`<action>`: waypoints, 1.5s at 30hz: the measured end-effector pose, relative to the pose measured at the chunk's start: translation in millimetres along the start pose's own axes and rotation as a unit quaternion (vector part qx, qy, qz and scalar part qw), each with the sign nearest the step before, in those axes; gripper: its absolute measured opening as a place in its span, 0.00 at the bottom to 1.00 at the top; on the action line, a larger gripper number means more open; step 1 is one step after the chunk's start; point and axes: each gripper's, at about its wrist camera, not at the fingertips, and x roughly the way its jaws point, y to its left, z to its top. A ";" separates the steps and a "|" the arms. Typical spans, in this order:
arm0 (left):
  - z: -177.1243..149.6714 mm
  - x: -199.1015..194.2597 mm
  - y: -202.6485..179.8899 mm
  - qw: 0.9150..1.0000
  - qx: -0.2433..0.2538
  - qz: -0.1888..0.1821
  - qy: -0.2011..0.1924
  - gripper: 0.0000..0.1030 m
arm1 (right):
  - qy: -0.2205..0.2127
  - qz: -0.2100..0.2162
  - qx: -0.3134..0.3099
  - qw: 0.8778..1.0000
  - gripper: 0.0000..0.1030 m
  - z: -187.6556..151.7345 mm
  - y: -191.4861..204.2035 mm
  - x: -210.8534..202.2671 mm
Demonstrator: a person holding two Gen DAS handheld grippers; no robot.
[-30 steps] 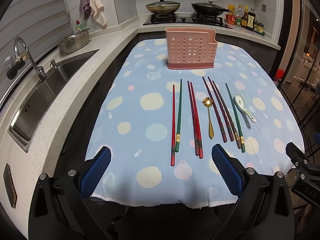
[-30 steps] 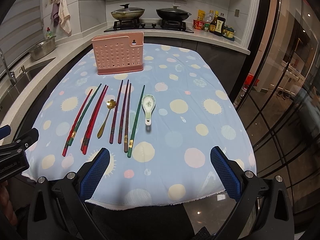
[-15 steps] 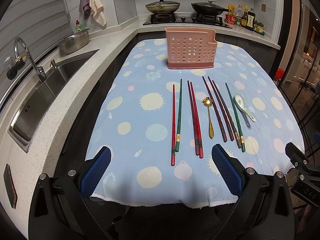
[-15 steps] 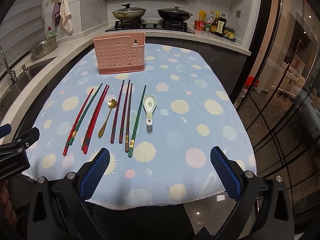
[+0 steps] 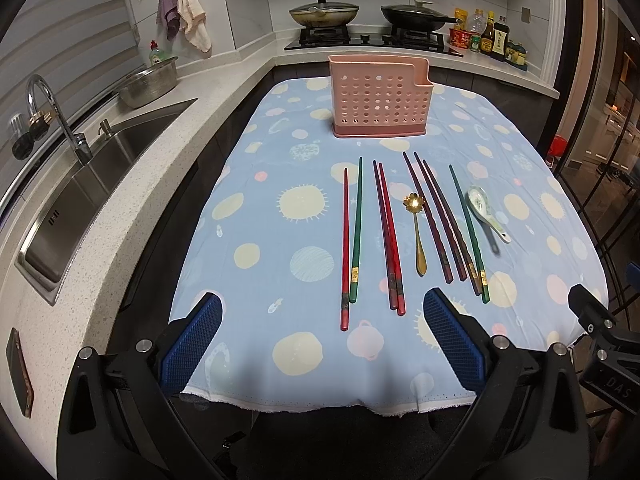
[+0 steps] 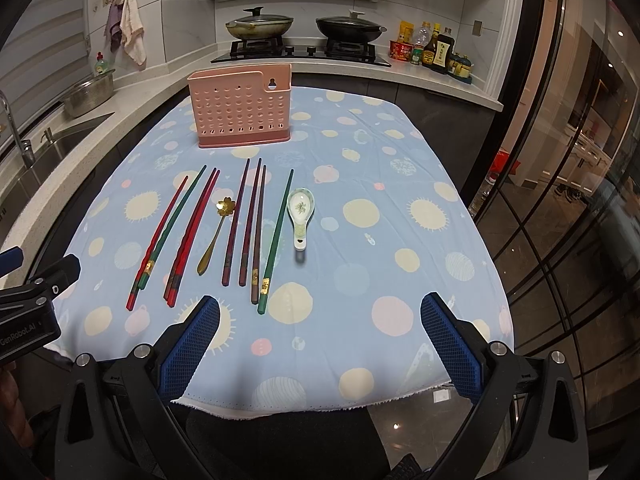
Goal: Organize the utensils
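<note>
Both grippers, left [image 5: 322, 342] and right [image 6: 320, 342], hover spread and empty at the cloth's [image 5: 260, 280] near edge; chopsticks [image 5: 390, 236] and spoons [image 6: 301, 212] lie ahead, before the pink holder [image 5: 380, 96].

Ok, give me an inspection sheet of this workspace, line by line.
Surface: table under a blue dotted cloth.
Job's things: pink holder upright at the far end; eight chopsticks, a gold spoon and a ceramic spoon lie in a row before it.
Clutter: nothing seen.
Tongs: left tongs and right tongs open, holding nothing.
Cables: nothing seen.
Surroundings: sink on the left, two pans on the stove, bottles, glass door on the right.
</note>
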 end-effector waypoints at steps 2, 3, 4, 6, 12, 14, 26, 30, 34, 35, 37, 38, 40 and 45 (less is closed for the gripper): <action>-0.2 0.3 0.3 1.000 0.000 0.000 0.000 0.93 | -0.001 0.000 0.000 1.000 0.94 0.1 -0.6 0.0; 0.1 -0.3 0.0 1.000 0.000 0.000 0.000 0.93 | -0.001 0.000 0.000 1.000 0.94 -0.1 0.1 0.0; -0.1 -0.1 0.0 1.000 0.000 0.000 0.000 0.93 | 0.000 0.000 0.000 1.000 0.94 0.1 -0.7 0.1; -0.2 0.1 0.1 1.000 0.000 0.000 0.000 0.93 | 0.000 0.000 0.000 1.000 0.94 -0.2 -0.1 -0.1; -0.3 0.3 0.1 1.000 0.000 0.000 0.000 0.93 | 0.000 0.000 0.000 1.000 0.94 0.0 -0.7 0.2; -0.1 0.0 -0.2 1.000 0.001 -0.001 0.000 0.93 | 0.000 0.000 0.000 1.000 0.94 -0.3 0.2 0.1; -3.3 5.3 -4.5 1.000 0.006 -0.008 0.004 0.93 | 0.005 0.001 0.001 1.000 0.94 -2.6 -0.2 3.7; -2.1 10.4 -4.5 1.000 0.006 -0.008 0.013 0.93 | 0.011 0.002 0.006 1.000 0.94 -0.1 -4.1 9.2; 0.7 19.9 -2.1 1.000 0.002 -0.010 0.027 0.93 | 0.020 0.002 0.010 1.000 0.94 2.7 -7.3 17.6; 1.7 22.3 -1.5 0.999 0.000 -0.011 0.030 0.93 | 0.022 0.001 0.010 1.000 0.94 3.8 -7.9 20.2; 4.3 28.8 0.9 0.999 -0.004 -0.011 0.033 0.93 | 0.025 0.001 0.011 1.000 0.94 7.2 -8.9 26.7; 6.0 33.6 2.4 0.999 -0.006 -0.012 0.035 0.93 | 0.025 0.002 0.012 1.000 0.94 9.2 -9.6 29.8; 9.1 43.0 5.7 0.999 -0.009 -0.013 0.039 0.93 | 0.027 0.003 0.016 1.000 0.94 14.2 -11.0 38.1; 16.8 71.9 13.7 0.998 -0.015 -0.014 0.054 0.93 | 0.035 0.001 0.020 0.999 0.93 28.9 -13.1 65.8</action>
